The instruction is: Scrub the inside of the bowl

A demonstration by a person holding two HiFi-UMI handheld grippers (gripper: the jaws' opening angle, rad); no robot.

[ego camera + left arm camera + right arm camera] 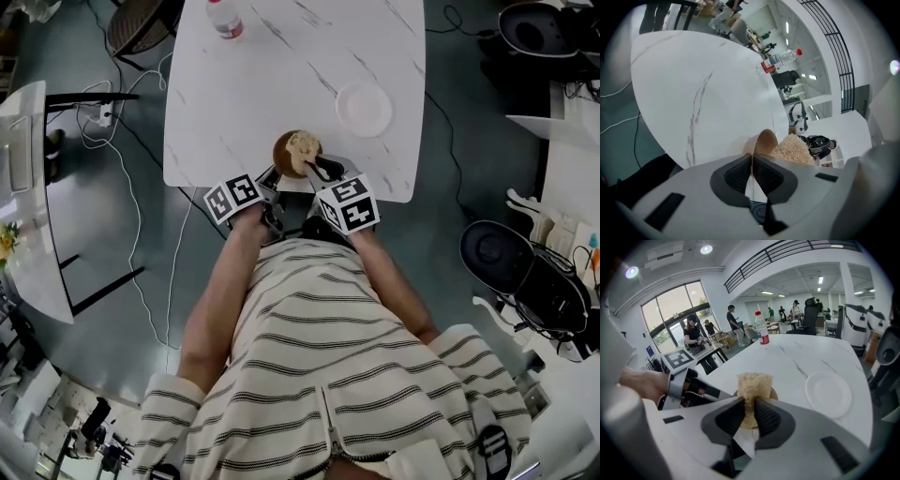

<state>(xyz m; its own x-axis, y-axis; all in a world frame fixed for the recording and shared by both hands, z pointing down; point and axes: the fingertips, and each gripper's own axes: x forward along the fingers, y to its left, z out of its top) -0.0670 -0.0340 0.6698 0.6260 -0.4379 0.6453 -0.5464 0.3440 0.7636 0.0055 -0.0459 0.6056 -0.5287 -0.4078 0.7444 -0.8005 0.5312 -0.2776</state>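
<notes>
Brown bowl (pixel 280 155) just ahead of both tongs at bench (pixel 281 84) edge, left tongs (pixel 751 164) pinched on its rim, right tongs (pixel 749 406) clamped on scrub pad (pixel 753 383) inside; hard scrubbing may slip the rim grip, tipping bowl floorward.

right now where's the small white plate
In the head view the white plate sits on the marble table, just right of and slightly beyond the brown bowl, near the table's right edge.

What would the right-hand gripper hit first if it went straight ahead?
Likely the brown bowl: the scrub pad in the right gripper sits right before it, though depth is unclear.
</notes>
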